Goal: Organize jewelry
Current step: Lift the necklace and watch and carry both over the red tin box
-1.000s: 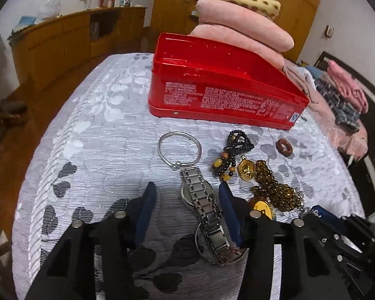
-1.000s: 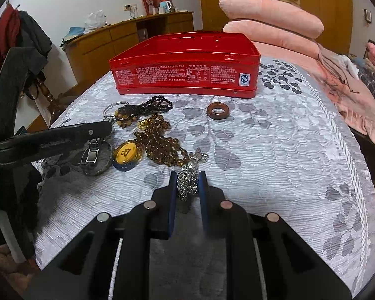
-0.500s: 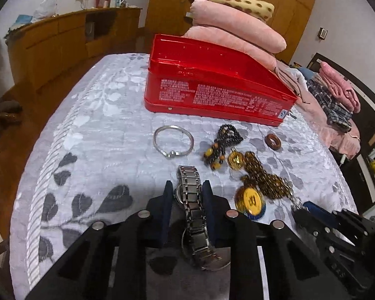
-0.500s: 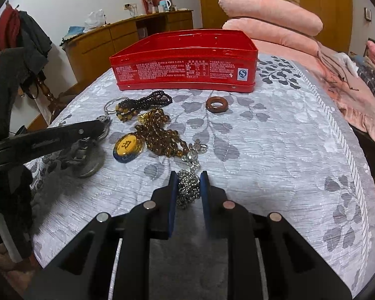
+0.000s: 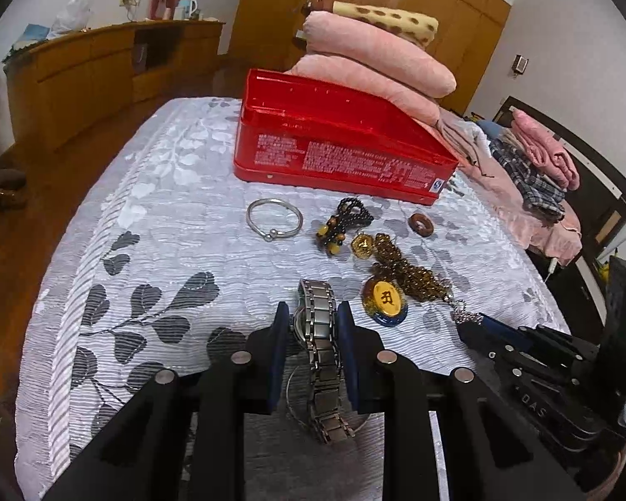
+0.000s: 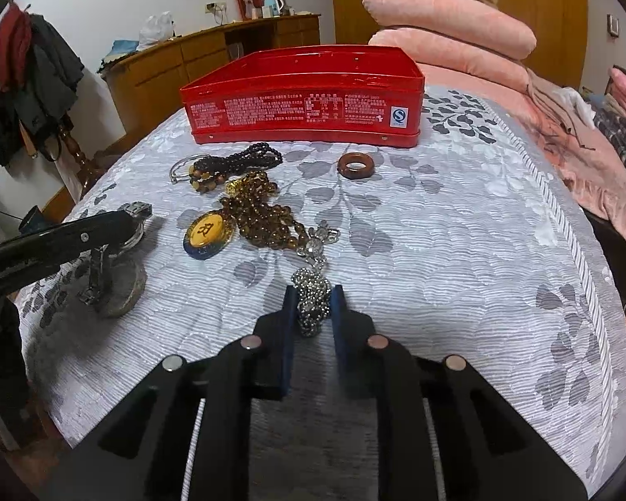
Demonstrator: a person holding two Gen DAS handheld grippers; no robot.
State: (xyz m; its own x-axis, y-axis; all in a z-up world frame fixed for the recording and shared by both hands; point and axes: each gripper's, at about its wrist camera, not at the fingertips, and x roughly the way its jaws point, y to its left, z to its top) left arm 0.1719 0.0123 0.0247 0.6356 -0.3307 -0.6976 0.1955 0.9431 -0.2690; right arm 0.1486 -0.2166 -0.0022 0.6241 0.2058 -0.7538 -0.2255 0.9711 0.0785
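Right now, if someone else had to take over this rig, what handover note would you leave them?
Left gripper: shut on the steel watch, lifted off the bedspread.
Right gripper: shut on the silver bead chain, whose far end trails on the cover.
On the bedspread: silver bangle, black bead bracelet, brown bead necklace with yellow pendant, wooden ring.
Red tin sits behind them, open.
Left: everything into the tin.

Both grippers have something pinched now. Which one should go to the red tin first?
Probably left. The left gripper holds the watch free of the other pieces. The right gripper's silver chain still touches the brown beads, so lifting may drag them.
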